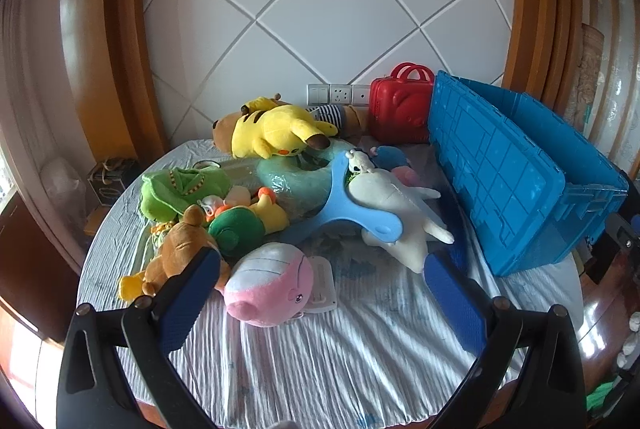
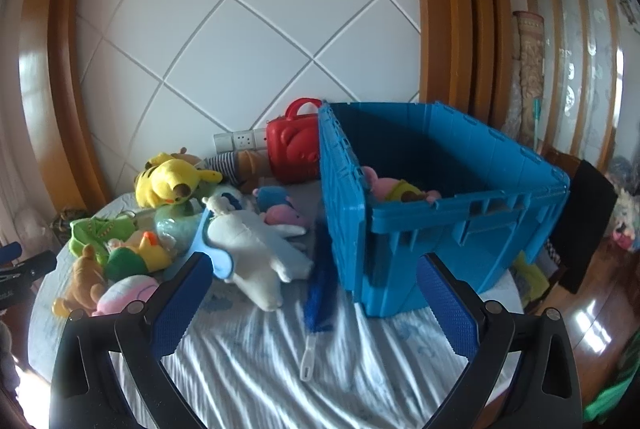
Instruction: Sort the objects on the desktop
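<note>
Left tool [image 1: 322,275]: I have it wide, empty, over the pink plush [image 1: 269,285] at lower centre.
Pile: bear [image 1: 176,253], green frog [image 1: 176,189], Pikachu [image 1: 276,133], white plush [image 1: 400,205] all lie left of centre on the desk [image 1: 360,349].
Right tool [image 2: 314,279]: wide, empty, low in the frame.
Crate [image 2: 440,253]: right of centre, one plush [image 2: 396,189] inside.
Progress: I judge it barely begun.
Room: crumpled white cloth, tiled wall, wooden frames.

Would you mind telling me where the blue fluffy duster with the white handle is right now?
In the right wrist view, the blue fluffy duster lies on the white cloth, between the white plush toy and the blue plastic crate.
</note>
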A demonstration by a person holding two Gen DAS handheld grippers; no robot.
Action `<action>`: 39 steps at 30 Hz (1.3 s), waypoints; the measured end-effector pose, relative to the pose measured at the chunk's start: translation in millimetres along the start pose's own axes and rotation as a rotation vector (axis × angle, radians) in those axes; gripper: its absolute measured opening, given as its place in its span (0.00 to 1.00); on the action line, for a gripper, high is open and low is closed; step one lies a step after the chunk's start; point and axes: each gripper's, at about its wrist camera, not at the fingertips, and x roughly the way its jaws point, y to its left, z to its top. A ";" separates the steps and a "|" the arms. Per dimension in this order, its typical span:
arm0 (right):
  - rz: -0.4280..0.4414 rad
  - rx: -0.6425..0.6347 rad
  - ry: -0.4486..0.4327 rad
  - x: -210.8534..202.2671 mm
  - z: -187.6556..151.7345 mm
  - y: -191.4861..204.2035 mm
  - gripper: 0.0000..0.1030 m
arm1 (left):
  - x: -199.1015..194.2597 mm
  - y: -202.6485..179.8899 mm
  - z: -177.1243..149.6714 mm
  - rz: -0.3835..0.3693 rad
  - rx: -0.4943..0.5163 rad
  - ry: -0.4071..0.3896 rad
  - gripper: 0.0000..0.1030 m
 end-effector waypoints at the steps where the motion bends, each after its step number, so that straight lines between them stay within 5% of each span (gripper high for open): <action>1: -0.002 -0.004 -0.006 -0.3 -0.1 0.8 1.00 | -0.6 -1.8 0.7 0.006 0.000 -0.003 1.00; 14: -0.024 -0.050 -0.064 -3.6 -0.7 10.5 1.00 | 9.5 4.1 -1.5 -0.035 -0.045 0.056 1.00; 39: -0.027 -0.025 -0.051 -13.0 -11.7 3.9 1.00 | -5.8 2.2 -10.9 -0.013 -0.023 0.007 1.00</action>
